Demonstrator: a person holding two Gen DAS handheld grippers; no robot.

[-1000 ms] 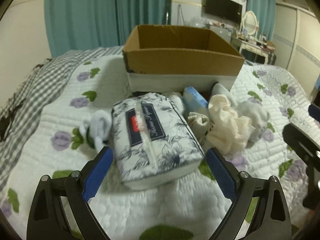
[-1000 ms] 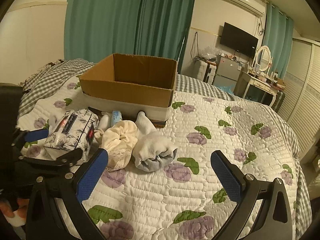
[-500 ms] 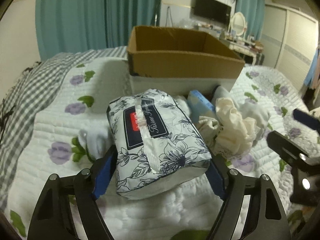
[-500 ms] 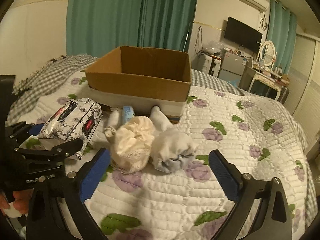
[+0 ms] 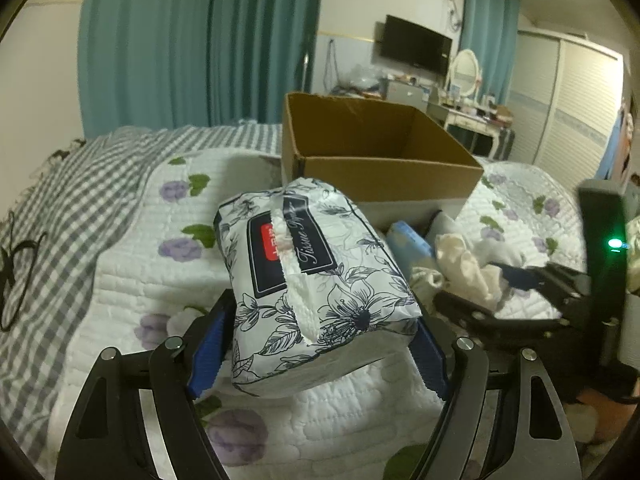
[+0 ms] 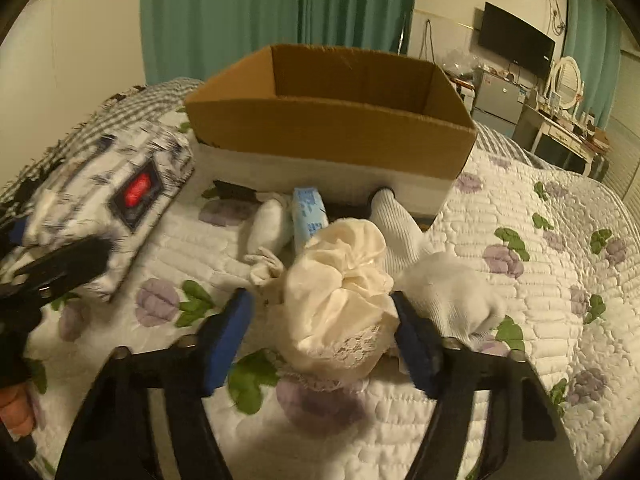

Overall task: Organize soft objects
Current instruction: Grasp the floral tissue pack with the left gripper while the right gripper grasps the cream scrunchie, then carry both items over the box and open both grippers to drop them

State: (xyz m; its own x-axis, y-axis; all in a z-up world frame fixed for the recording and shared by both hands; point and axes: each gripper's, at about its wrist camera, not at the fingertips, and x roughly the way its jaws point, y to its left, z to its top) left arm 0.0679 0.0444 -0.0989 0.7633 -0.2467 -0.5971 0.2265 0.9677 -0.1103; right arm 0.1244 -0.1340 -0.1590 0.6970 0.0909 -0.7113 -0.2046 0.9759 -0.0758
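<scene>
My left gripper [image 5: 316, 354] is shut on a floral tissue pack [image 5: 308, 276] and holds it lifted above the quilt, in front of the open cardboard box [image 5: 376, 152]. The pack shows blurred at the left of the right wrist view [image 6: 104, 204]. My right gripper [image 6: 324, 340] is open, its fingers on either side of a cream lace-edged cloth bundle [image 6: 340, 300]; the left pad stands apart from the cloth. White socks [image 6: 436, 280] and a light blue packet [image 6: 308, 212] lie beside it, in front of the box [image 6: 332, 120].
All lies on a white quilt with purple flowers [image 6: 540, 280]. A grey checked blanket [image 5: 52, 216] covers the bed's left side. A small white soft item [image 5: 180, 320] lies on the quilt under the left gripper. Teal curtains, a TV and a dresser stand behind.
My left gripper closed on the tissue pack and lifted it off the quilt. My right gripper moved forward and down, narrowing around the cream cloth bundle.
</scene>
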